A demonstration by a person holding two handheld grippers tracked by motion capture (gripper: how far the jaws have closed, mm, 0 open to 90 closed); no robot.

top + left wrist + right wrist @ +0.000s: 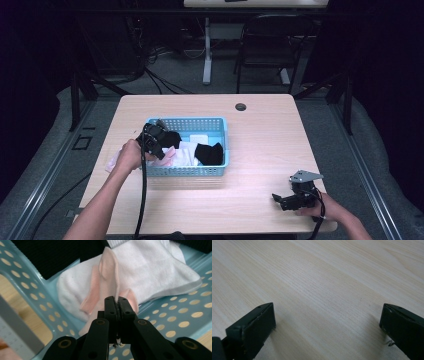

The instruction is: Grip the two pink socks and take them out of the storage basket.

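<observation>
A light blue perforated basket (220, 165) stands on the wooden table and holds socks. My left gripper (162, 151) reaches into the basket's left end and is shut on a pale pink sock (108, 272), pinching a fold of it between the jaws (116, 302). The pink sock lies on a white sock (155, 267). Black socks (209, 153) lie in the basket's middle and right. My right gripper (278, 198) rests low over the table near the front right edge, open, with bare wood (324, 302) between its jaws.
Pink cloth (112, 162) lies on the table just left of the basket, under the left hand. A cable hole (241, 106) sits at the table's far edge. A chair (270, 45) and table legs stand beyond the table.
</observation>
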